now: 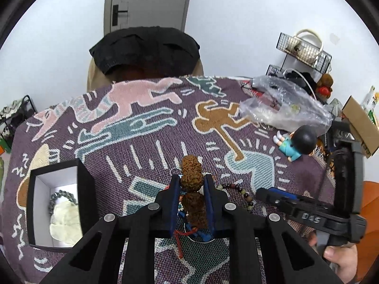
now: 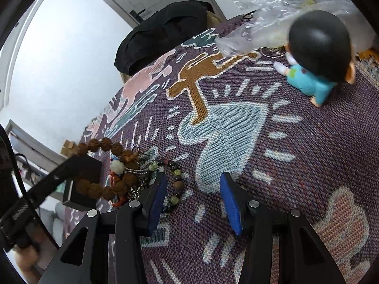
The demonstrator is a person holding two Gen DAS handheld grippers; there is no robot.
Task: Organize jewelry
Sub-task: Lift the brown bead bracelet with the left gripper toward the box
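Left gripper (image 1: 191,181) up close, jaws narrowed onto a brown seed-bead bracelet (image 1: 191,177): blue pads (image 1: 174,203) press either side of the knobbly beads, a couple of beads poke out past the tips. From the right wrist view the same bracelet (image 2: 106,168) loops up off the cloth around the left claw's finger, so part of it is lifted. Under and behind the left claw's fingers sits a small tangle: red cord (image 1: 180,239), blue bits, a white bead (image 2: 117,166) and a metal chain (image 2: 136,184) (can't separate them cleanly).

Just right of the left claw lies a mixed green-and-dark bead bracelet (image 1: 239,193) on the patterned cloth (image 1: 146,142). Right gripper (image 2: 192,197) hovers over that cloth, jaws spread wide, nothing between them; the mixed bracelet (image 2: 176,182) lies beside its left finger.

Left of the left claw: an open black box (image 1: 83,189), white inside, holding a grey-green bead bracelet (image 1: 59,196) and a pale pouch (image 1: 65,224).

Ahead-right of the right claw: a toy figure (image 2: 317,59) in blue, lying down, with a clear plastic bag (image 2: 258,23) beyond it.
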